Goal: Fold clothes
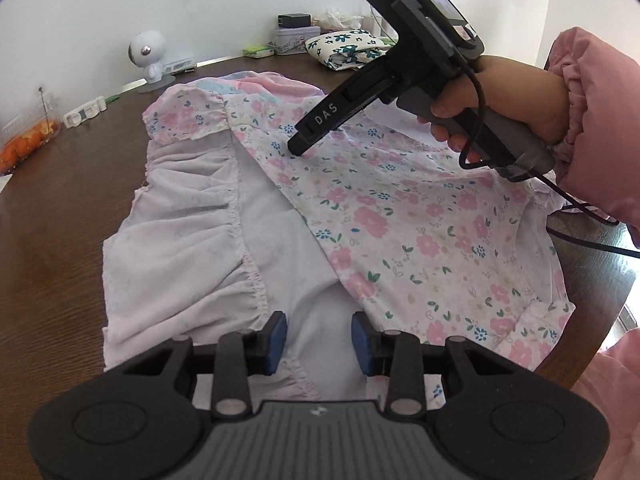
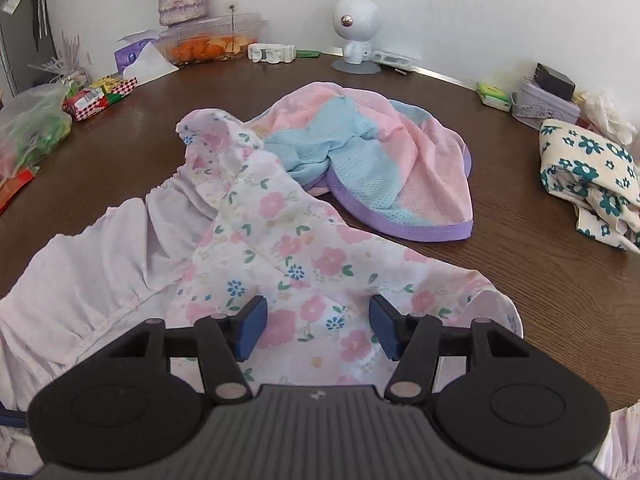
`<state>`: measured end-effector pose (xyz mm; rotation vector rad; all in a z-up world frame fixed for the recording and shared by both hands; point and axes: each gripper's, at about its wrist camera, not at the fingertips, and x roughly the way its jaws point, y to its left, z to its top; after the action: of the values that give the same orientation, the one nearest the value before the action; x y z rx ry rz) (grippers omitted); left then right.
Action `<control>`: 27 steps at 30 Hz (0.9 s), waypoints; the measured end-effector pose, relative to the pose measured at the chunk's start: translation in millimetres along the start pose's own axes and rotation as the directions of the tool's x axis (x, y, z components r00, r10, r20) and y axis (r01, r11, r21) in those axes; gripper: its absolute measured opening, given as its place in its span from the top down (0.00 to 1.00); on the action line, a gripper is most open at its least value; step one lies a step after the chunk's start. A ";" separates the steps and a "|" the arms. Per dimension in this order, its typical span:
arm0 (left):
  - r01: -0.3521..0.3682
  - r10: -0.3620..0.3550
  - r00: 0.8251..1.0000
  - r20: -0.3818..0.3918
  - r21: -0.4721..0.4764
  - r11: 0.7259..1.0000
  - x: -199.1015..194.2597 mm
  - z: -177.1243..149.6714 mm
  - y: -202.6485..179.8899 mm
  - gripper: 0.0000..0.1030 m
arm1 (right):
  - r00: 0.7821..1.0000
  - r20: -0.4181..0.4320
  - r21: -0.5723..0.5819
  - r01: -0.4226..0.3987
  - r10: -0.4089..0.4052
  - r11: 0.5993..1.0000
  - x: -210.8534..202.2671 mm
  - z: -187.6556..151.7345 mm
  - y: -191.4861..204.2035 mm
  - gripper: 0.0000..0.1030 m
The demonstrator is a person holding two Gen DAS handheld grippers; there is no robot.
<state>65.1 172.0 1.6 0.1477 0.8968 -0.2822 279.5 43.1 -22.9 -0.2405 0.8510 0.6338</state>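
Both grippers hang over a floral dress (image 1: 400,232) spread on a dark wooden table (image 1: 60,220). Left gripper (image 1: 319,344) has its blue pads wide apart above the pale lilac inside of the dress, gripping nothing. Right gripper (image 2: 318,328) also has its jaws spread wide, with the flowered cloth lying beneath and between the pads but not pinched; in the left wrist view its black fingertips (image 1: 298,148) point down at the flowered panel, and whether they touch the cloth cannot be told. A hand (image 1: 500,100) in a pink padded sleeve (image 1: 592,120) holds its grey handle.

The dress lies along the near edge of the table, one side turned back so the plain lining with its gathered seam shows beside the printed side. At its far end a pink, blue and purple mesh garment (image 2: 380,160) lies crumpled, touching the ruffled sleeve of the dress. Toward the table's right edge sits a bundled cream cloth with teal flowers (image 2: 588,176). Along the far edge by the wall stand a white round-headed figure (image 2: 356,28), a clear box of orange fruit (image 2: 208,44) and a lilac tin (image 2: 548,104).
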 end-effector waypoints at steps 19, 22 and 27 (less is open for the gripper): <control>-0.082 0.082 0.996 -0.014 0.053 0.995 49.2 52.2 25.2 0.74 | 0.995 -0.002 -0.086 -0.095 0.096 0.992 -98.8 -108.1 -18.2 0.36; -0.097 0.097 0.995 -0.014 0.025 0.995 45.4 50.3 27.1 0.73 | 0.995 0.025 -0.080 -0.099 0.102 0.992 -111.5 -121.3 -24.0 0.35; -0.099 0.102 0.993 0.054 -0.048 0.994 20.4 55.1 24.5 0.42 | 0.968 0.203 0.008 -0.154 0.150 0.988 -168.6 -141.3 -52.3 0.12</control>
<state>125.8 178.3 19.8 0.1415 0.8366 -0.1713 140.5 -131.8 11.7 -0.0874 0.6843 0.7774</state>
